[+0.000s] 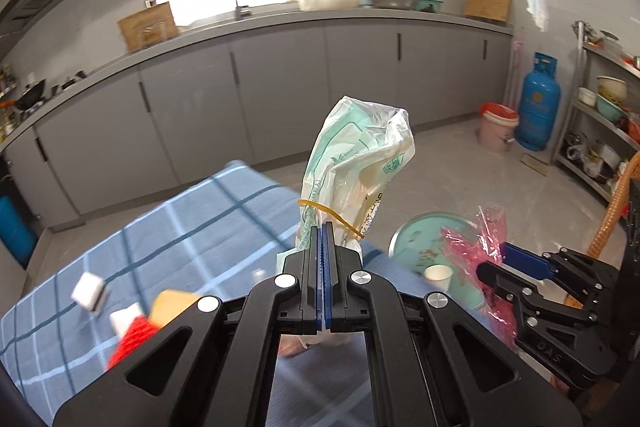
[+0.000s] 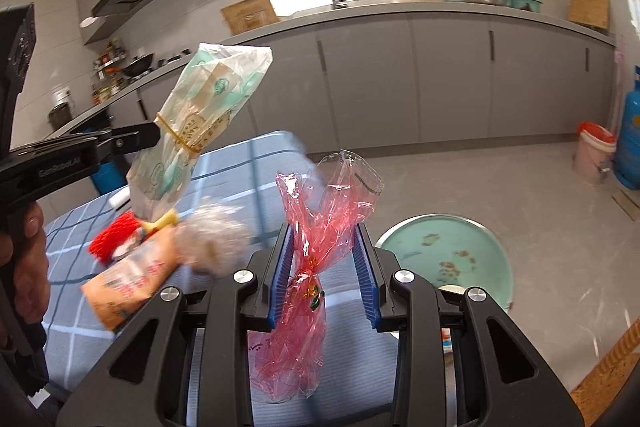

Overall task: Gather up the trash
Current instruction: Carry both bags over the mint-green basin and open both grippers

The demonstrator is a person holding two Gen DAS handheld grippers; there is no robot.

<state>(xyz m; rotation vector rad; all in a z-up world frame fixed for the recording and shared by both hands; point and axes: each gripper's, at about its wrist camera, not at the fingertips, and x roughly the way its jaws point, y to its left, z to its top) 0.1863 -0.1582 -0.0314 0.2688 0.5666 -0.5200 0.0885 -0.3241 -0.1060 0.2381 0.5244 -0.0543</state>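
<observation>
Plastic: one green-white bag (image 1: 356,167), one pink wrapper (image 2: 316,259), two tongs (image 1: 322,239) (image 2: 326,263).

Each fisheye rides close behind its own claw, angled downward over the blue-checked worktop (image 1: 168,227) toward the grey cabinets (image 2: 440,79) (both share these, plus the teal basin (image 2: 472,239) on the floor).

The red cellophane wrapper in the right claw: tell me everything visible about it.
The red cellophane wrapper is thin, see-through and crinkled, cinched at its waist by a small gold and green tie, flaring open above and below. It stands roughly upright between the blue pads of the right claw, lifted above the blue checked tablecloth. Nothing else touches it.
</observation>
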